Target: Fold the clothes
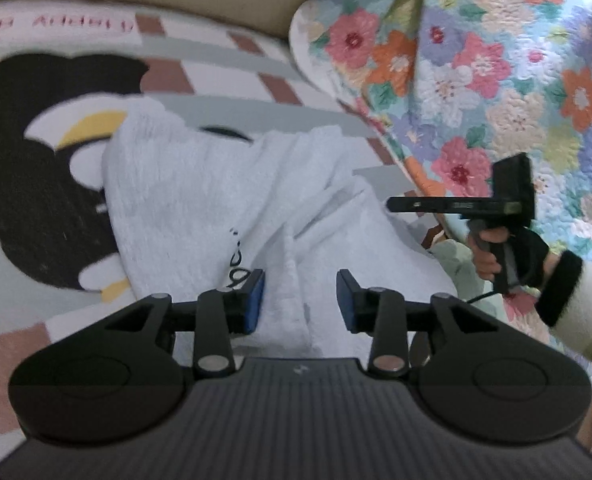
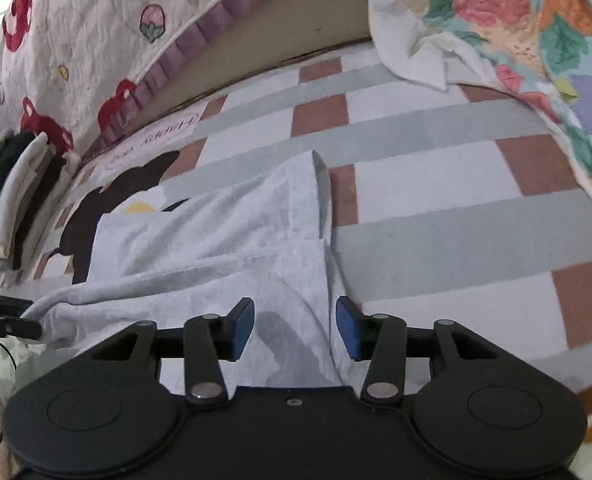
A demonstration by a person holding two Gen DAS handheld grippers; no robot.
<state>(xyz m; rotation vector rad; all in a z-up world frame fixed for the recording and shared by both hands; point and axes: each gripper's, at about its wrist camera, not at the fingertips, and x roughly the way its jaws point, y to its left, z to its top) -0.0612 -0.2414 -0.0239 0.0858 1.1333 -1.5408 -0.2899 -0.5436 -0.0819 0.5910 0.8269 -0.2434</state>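
A white garment [image 1: 200,200] with small black lettering lies rumpled and partly folded on the checked bed sheet [image 1: 224,48]. My left gripper [image 1: 300,300] hovers over its near part, open, with cloth below the blue pads but not pinched. In the right wrist view the same garment [image 2: 216,240] shows a folded panel reaching away from me. My right gripper [image 2: 295,326] stands open over its near right edge, with nothing clamped. A hand holds the right gripper [image 1: 400,204] at the garment's right side. The left gripper [image 2: 28,316] shows at the cloth's left edge.
A floral quilt [image 1: 496,60] is bunched along the right side of the bed [image 2: 536,20]. A strawberry-print quilt [image 2: 76,40] hangs at the back left. A stack of folded clothes [image 2: 12,200] sits at the left. The sheet carries a black cartoon figure [image 1: 28,180].
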